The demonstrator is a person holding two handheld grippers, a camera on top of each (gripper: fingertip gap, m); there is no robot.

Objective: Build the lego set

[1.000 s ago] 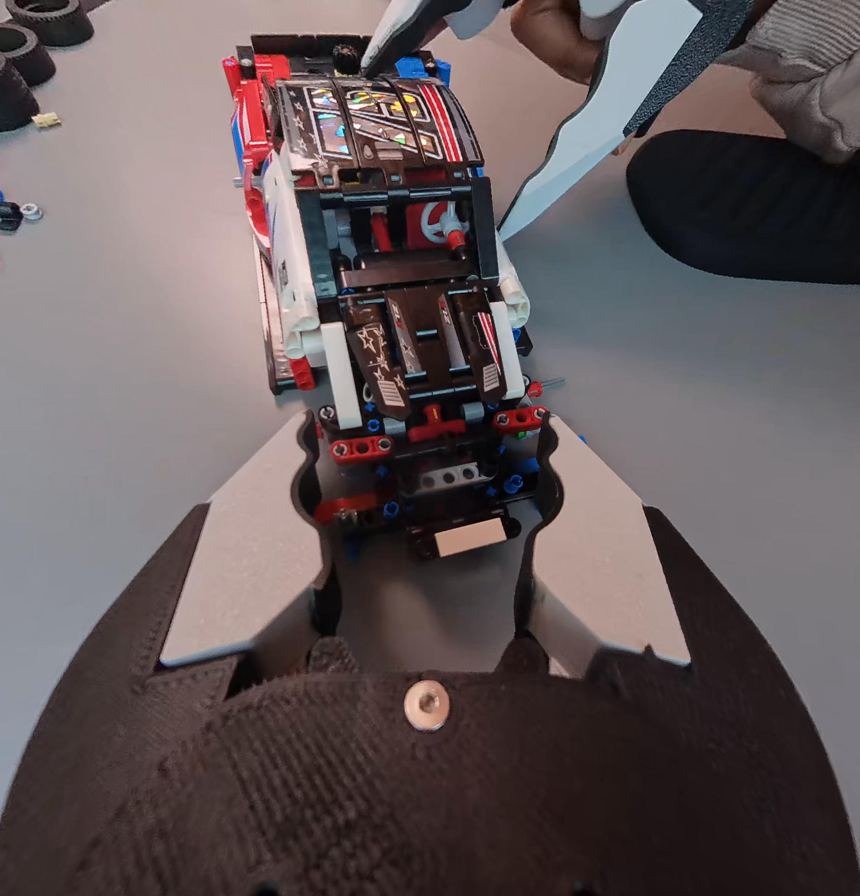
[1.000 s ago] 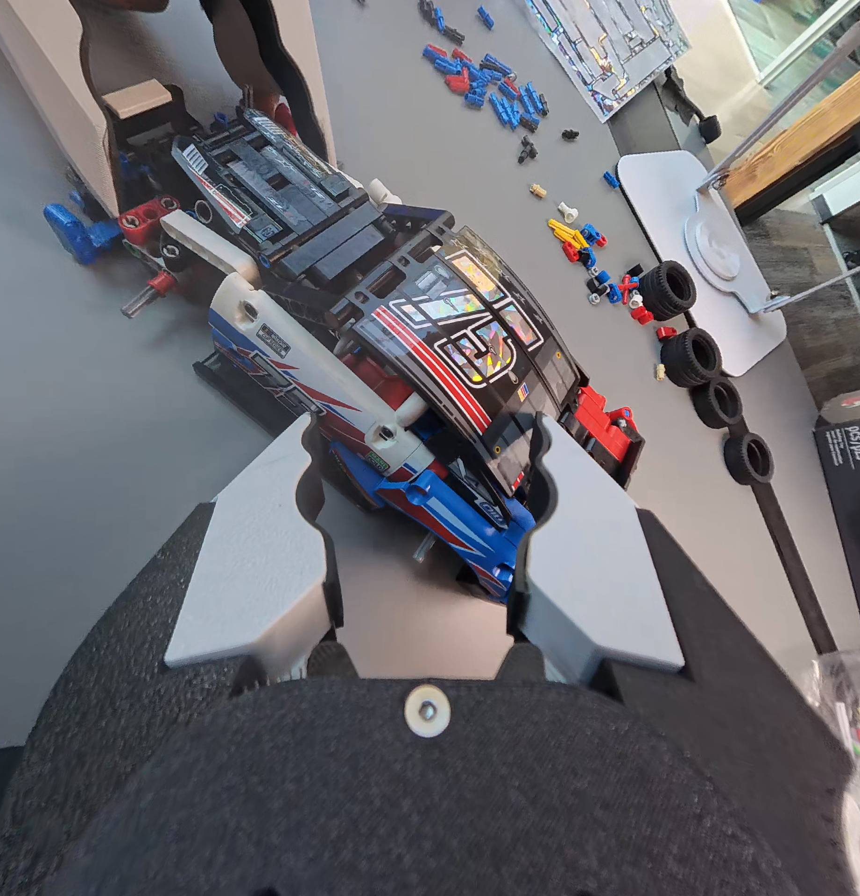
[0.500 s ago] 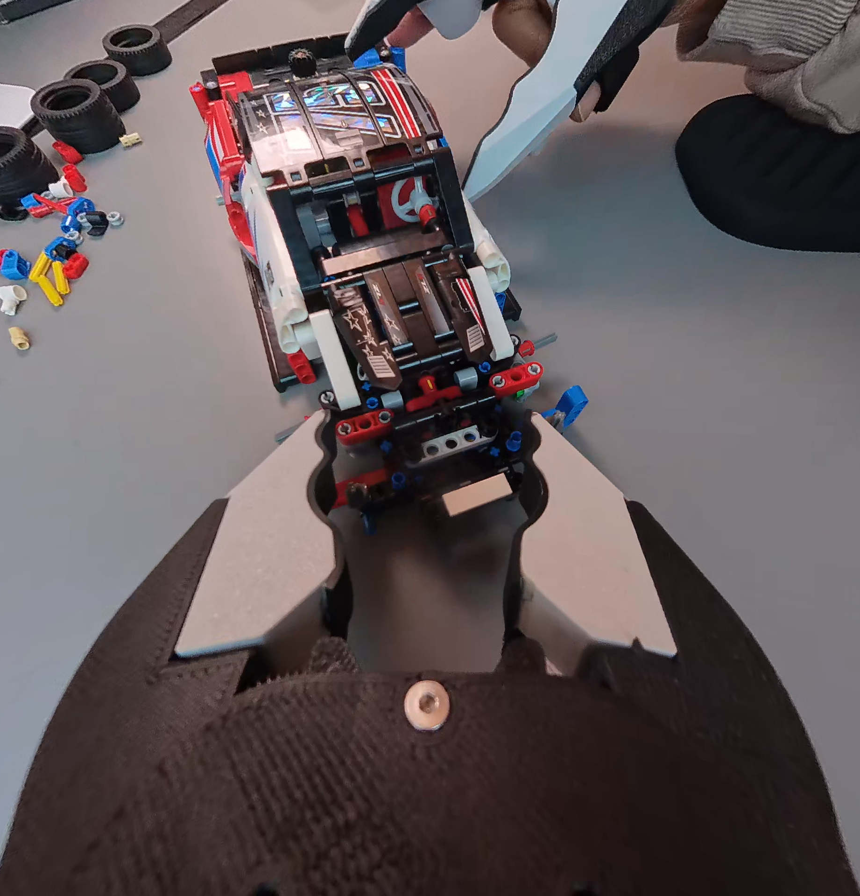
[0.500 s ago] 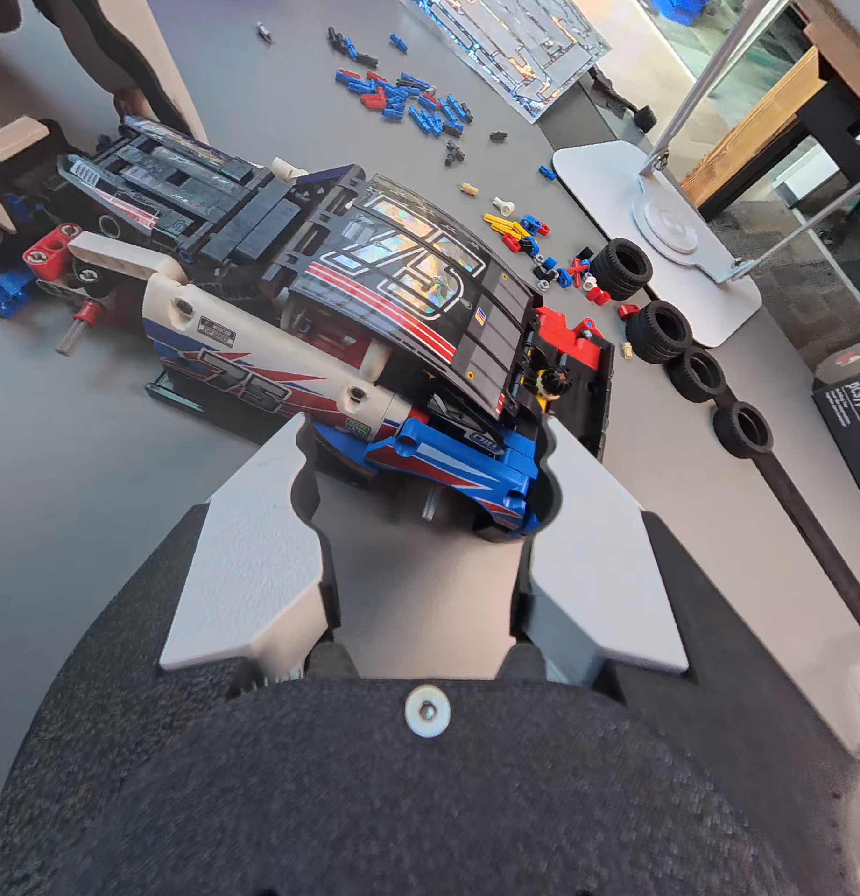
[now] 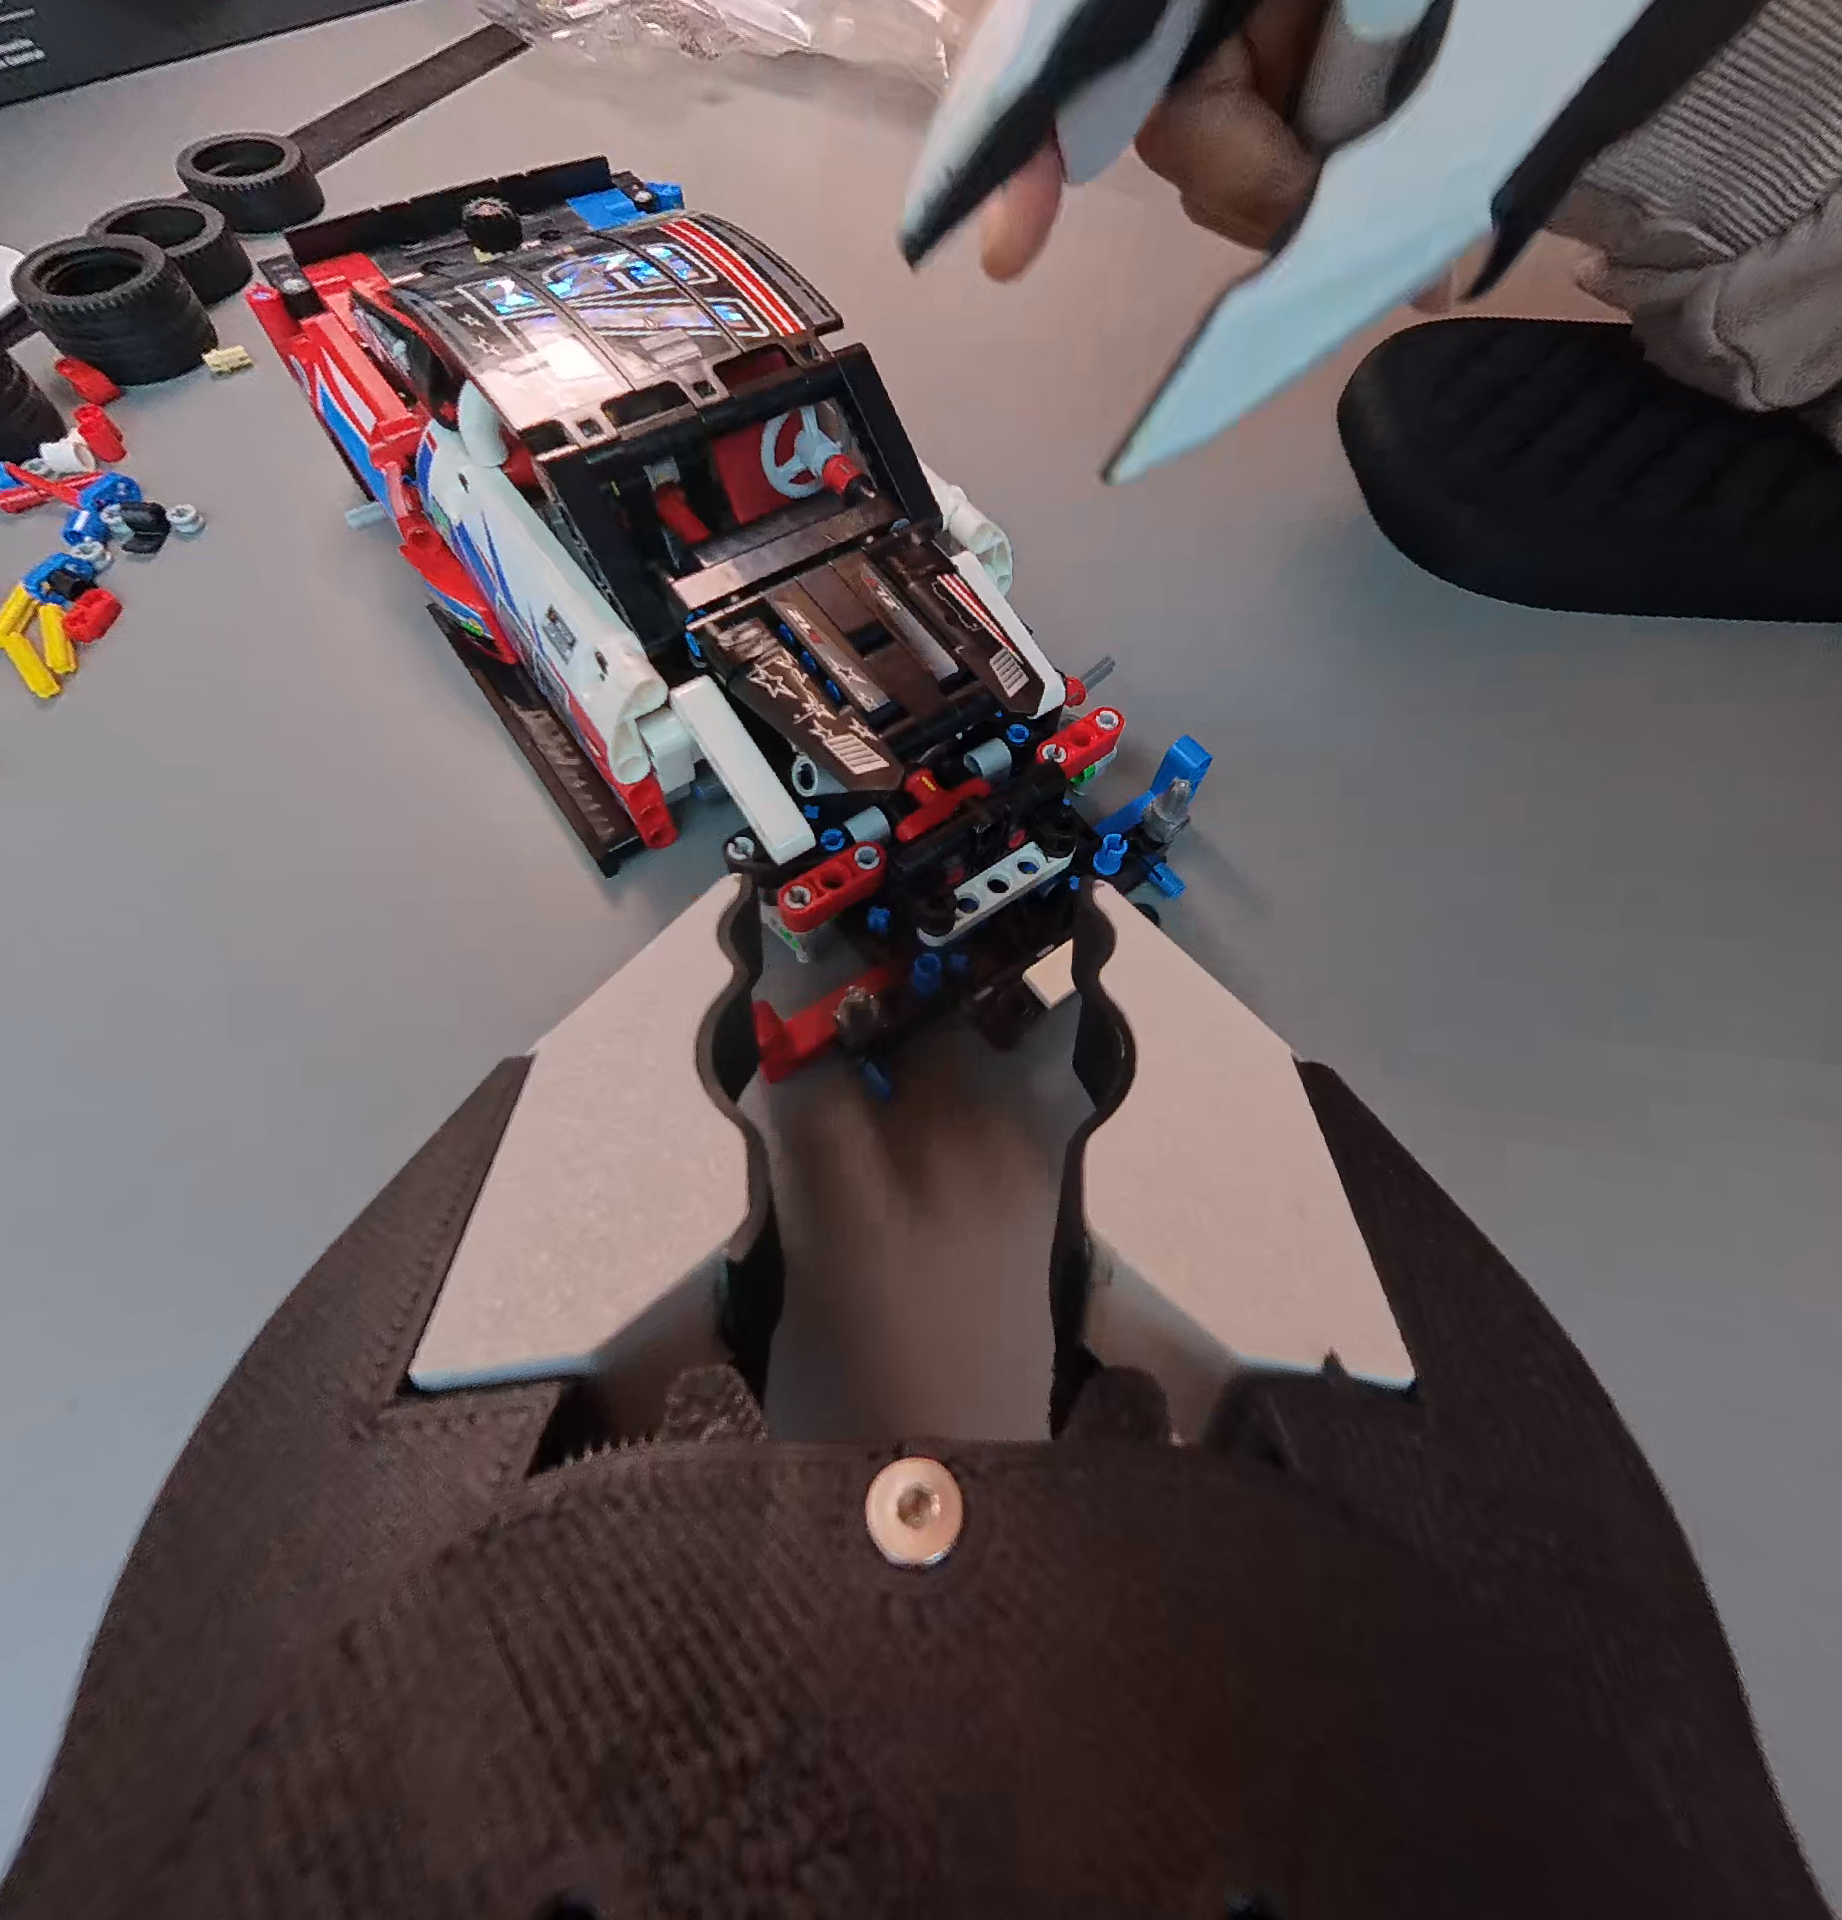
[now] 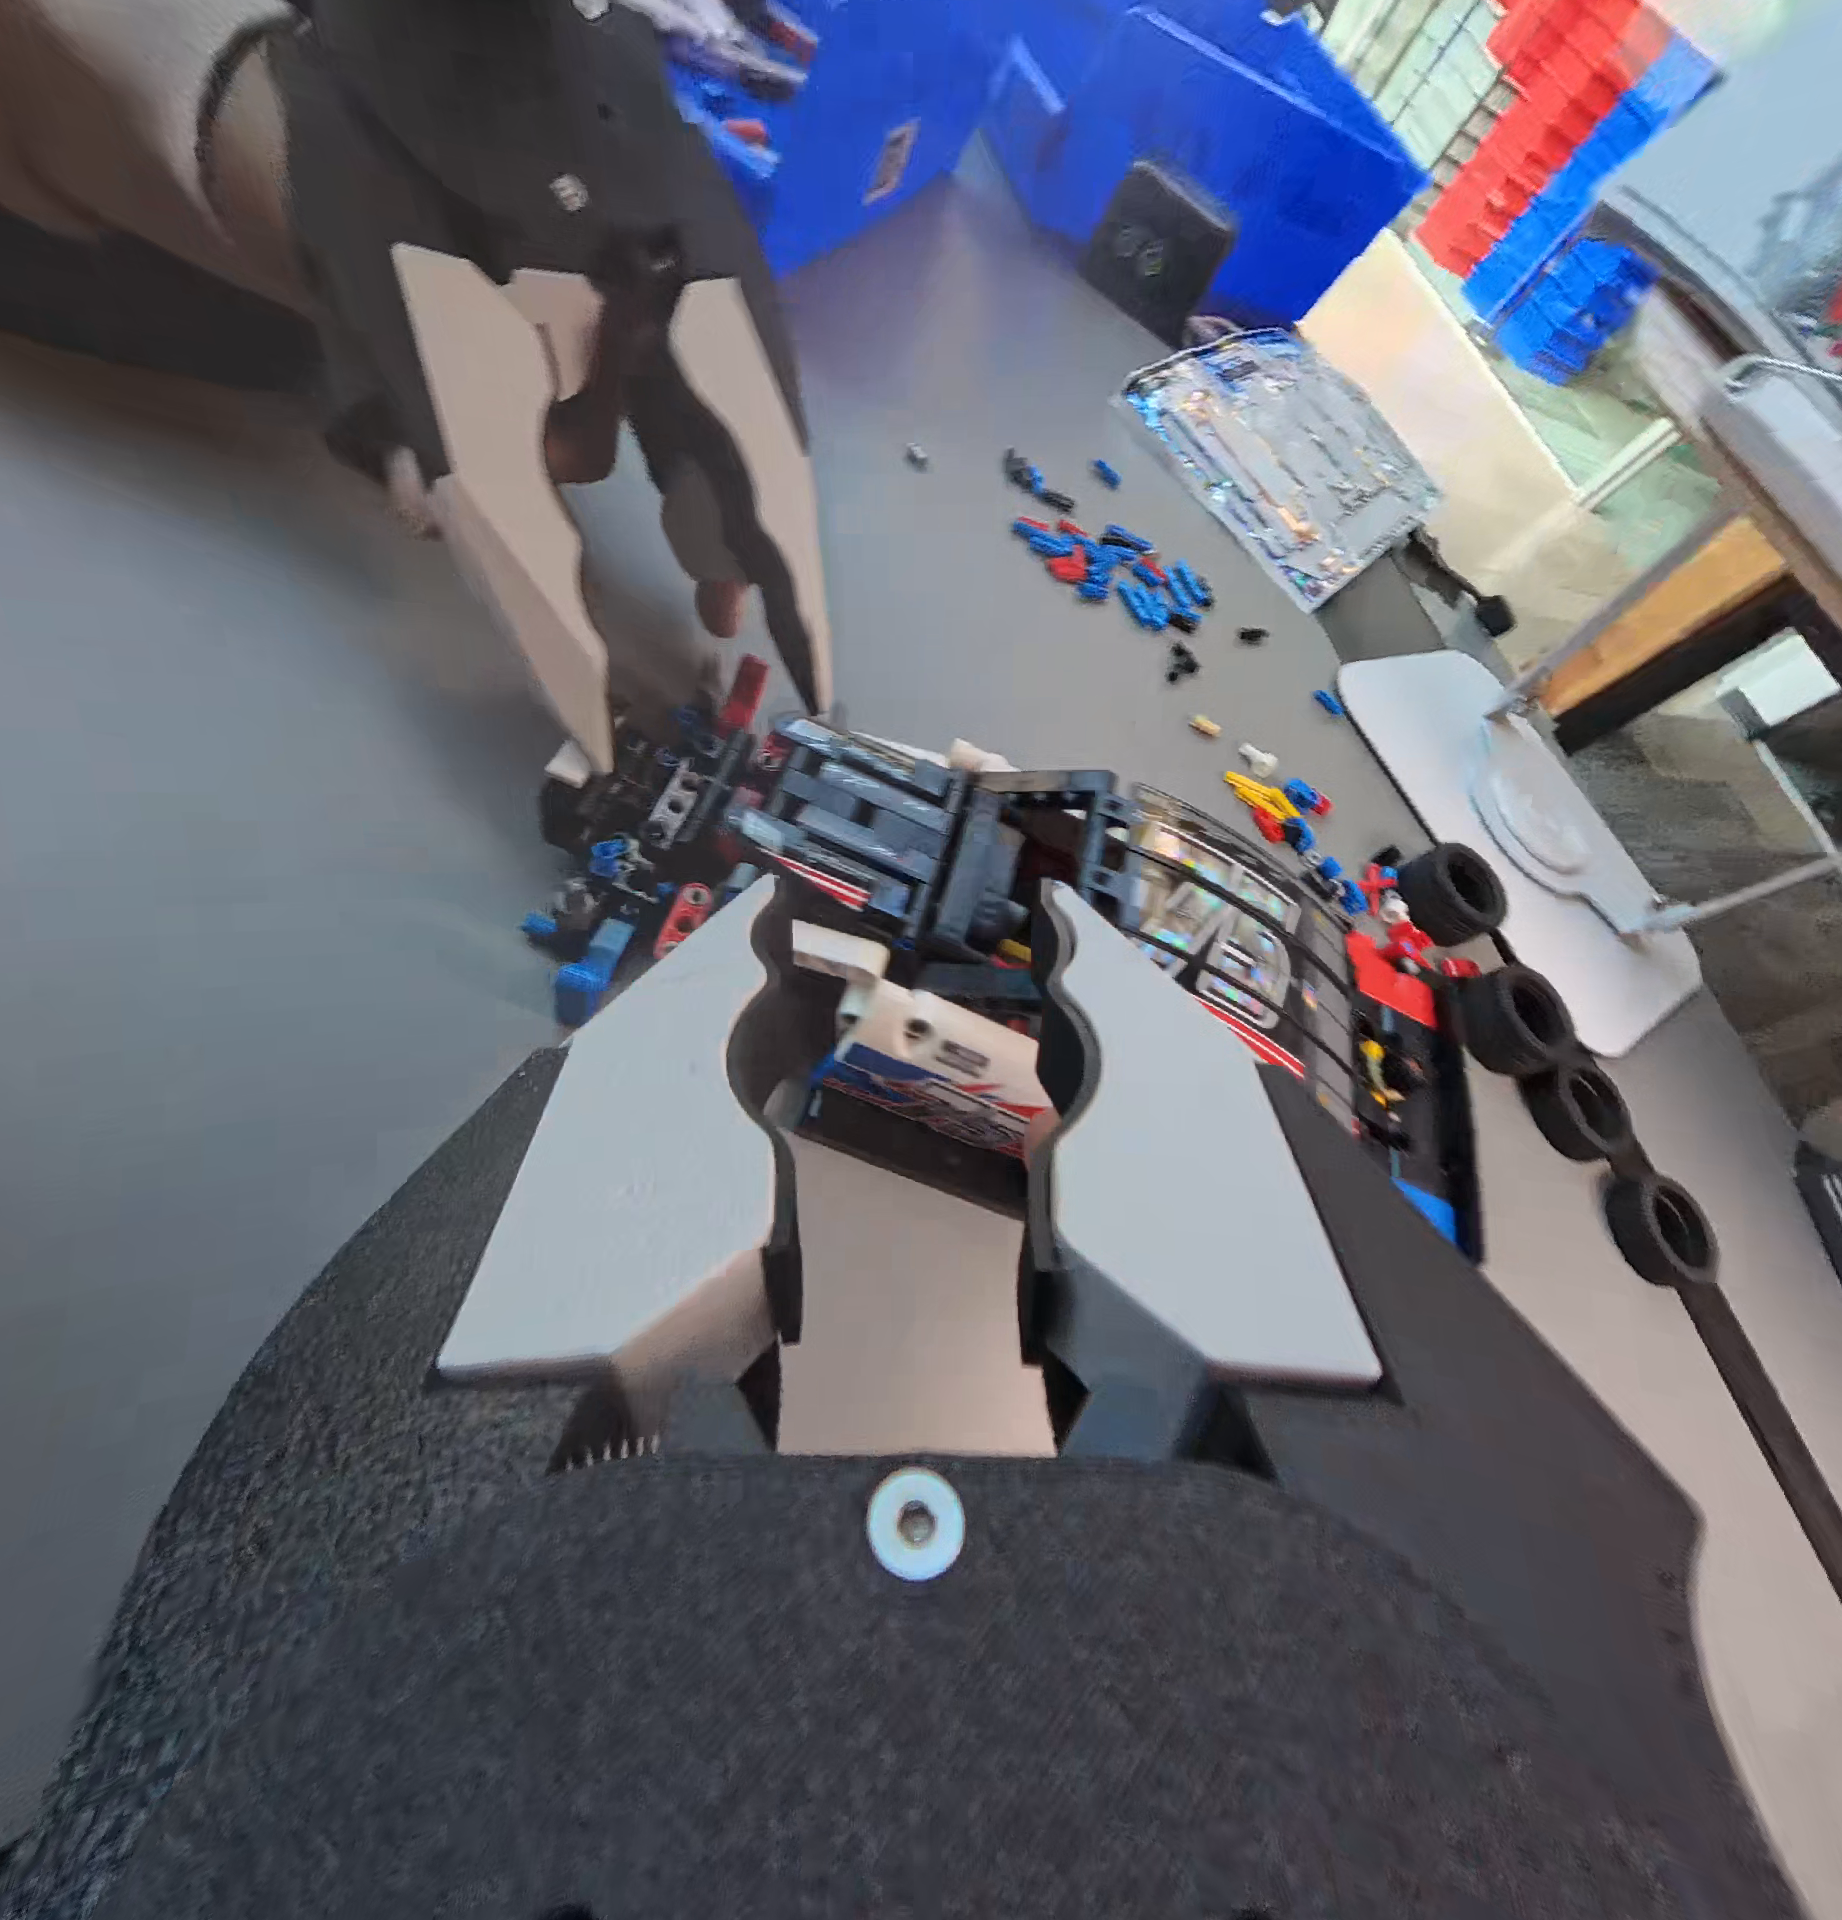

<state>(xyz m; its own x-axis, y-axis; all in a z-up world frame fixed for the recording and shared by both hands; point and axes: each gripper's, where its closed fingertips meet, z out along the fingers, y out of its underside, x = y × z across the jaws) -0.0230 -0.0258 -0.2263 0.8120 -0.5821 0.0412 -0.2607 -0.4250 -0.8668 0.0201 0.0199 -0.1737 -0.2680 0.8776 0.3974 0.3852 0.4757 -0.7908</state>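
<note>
Car (image 5: 688,540) made of bricks lies on the grey table (image 5: 1416,935). My left claw (image 5: 912,914) grips its bare front end. My right claw (image 6: 906,914) hangs wide open, empty, above the car's side.

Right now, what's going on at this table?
A person is building a lego car with two handheld claws. The left claw is closed around the bare technic frame at one end of the car, which sits on the grey table. The right claw is open and held above the car, gripping nothing. Four tyres and loose pieces lie unfitted alongside.
</note>
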